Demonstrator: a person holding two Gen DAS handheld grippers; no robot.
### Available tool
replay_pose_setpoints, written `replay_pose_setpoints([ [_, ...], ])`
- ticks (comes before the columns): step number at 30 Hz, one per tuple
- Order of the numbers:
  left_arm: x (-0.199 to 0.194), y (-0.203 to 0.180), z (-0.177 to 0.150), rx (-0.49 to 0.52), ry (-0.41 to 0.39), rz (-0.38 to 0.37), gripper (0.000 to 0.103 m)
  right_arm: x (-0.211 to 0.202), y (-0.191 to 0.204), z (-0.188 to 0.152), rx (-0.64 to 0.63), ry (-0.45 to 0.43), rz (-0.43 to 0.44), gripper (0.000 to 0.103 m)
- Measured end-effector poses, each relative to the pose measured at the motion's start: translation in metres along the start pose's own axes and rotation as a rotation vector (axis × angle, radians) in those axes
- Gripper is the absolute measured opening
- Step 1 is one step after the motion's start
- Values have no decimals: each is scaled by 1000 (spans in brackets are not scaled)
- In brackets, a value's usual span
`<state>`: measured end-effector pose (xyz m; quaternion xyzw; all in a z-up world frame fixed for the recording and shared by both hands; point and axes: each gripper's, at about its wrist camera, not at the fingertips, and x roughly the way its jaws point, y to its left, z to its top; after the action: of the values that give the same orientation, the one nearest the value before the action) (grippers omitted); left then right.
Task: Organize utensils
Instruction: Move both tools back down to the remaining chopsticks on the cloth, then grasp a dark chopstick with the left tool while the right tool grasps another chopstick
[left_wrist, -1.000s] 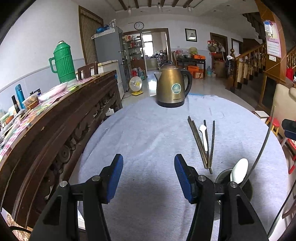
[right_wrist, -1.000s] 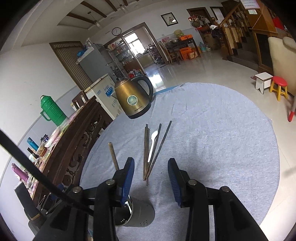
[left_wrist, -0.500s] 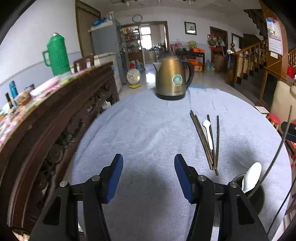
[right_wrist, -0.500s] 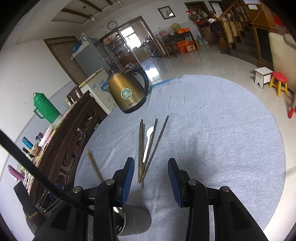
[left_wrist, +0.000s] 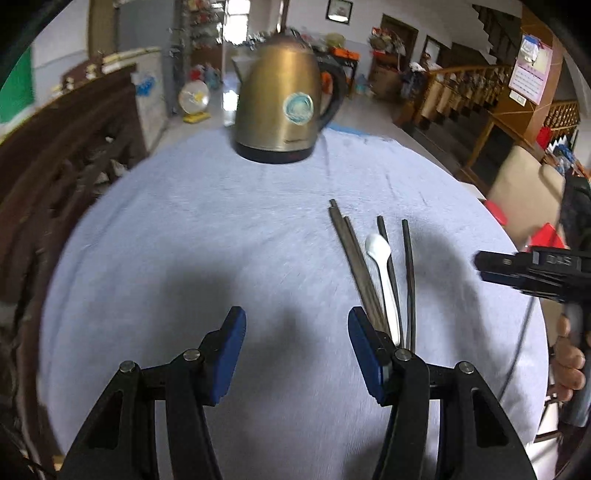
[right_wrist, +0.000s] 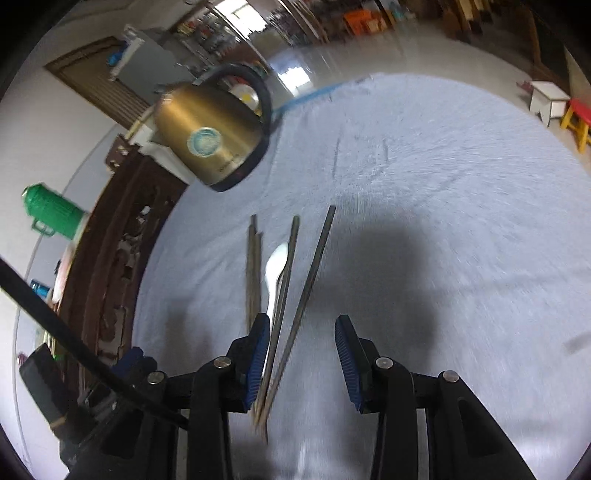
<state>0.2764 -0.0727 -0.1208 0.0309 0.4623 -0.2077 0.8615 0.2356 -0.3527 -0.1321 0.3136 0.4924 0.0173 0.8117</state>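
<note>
Left wrist view: left gripper, jaws spread wide, nothing between them, over bare grey tablecloth. Right wrist view: right gripper, jaws likewise parted and empty; it appears in the left view as a dark bar at the right edge.

Item 1: dark chopsticks, lying flat on the cloth on the near side of the kettle, roughly parallel, fanning slightly. Their near ends run under the left gripper's right finger in the left view, and between and under the right gripper's left finger in the right view.

Item 2: white spoon, lying among the chopsticks, bowl toward the kettle, touching the sticks beside it.

Item 3: gold kettle, upright at the far edge of the cloth, well beyond the chopsticks' tips.

Item 4: carved dark wood cabinet, left of the kettle, bearing a green thermos.

Change since half a second ago: both grippers are closer to the chopsticks and kettle. The metal utensil holder with its spoon, previously at the lower edge of both views, is out of frame.

Obscured: near ends of the chopsticks and the spoon handle's tip, covered by gripper fingers. Both views are motion-blurred; the kettle's label is unreadable.
</note>
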Motion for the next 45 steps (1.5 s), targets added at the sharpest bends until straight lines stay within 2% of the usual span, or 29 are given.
replay_pose_setpoints([
  [5, 49, -2, 37, -23, 71, -34, 58, 49, -13, 42, 59, 62, -42, 40],
  [11, 99, -13, 67, -30, 120, -29, 58, 82, -14, 65, 66, 90, -89, 40],
  [15, 123, -23, 76, -12, 131, -7, 58, 95, -3, 70, 16, 88, -143, 31],
  [19, 135, -30, 78, -26, 140, -38, 58, 98, 0, 68, -23, 80, -160, 24],
  [22, 139, -34, 78, 7, 124, -15, 58, 97, -7, 66, -20, 80, -154, 13],
  [25, 138, -32, 78, 29, 113, -13, 56, 94, -13, 62, -24, 81, -147, 6],
  [30, 129, -21, 71, 84, 128, 28, 50, 88, -20, 57, -33, 86, -140, 3],
  [32, 125, -15, 69, 70, 146, 27, 50, 86, -22, 55, -25, 88, -134, 2],
  [34, 116, -7, 63, 69, 156, -10, 49, 81, -25, 53, -22, 93, -131, 2],
  [38, 105, 5, 52, 113, 182, 26, 49, 75, -28, 51, -25, 107, -132, 3],
  [39, 104, 11, 51, 103, 190, 35, 49, 75, -28, 51, -25, 108, -126, 7],
  [43, 104, 24, 68, 4, 166, 3, 49, 76, -25, 56, -2, 100, -127, 9],
  [45, 109, 19, 75, 2, 160, 6, 49, 79, -22, 60, 9, 97, -118, 16],
])
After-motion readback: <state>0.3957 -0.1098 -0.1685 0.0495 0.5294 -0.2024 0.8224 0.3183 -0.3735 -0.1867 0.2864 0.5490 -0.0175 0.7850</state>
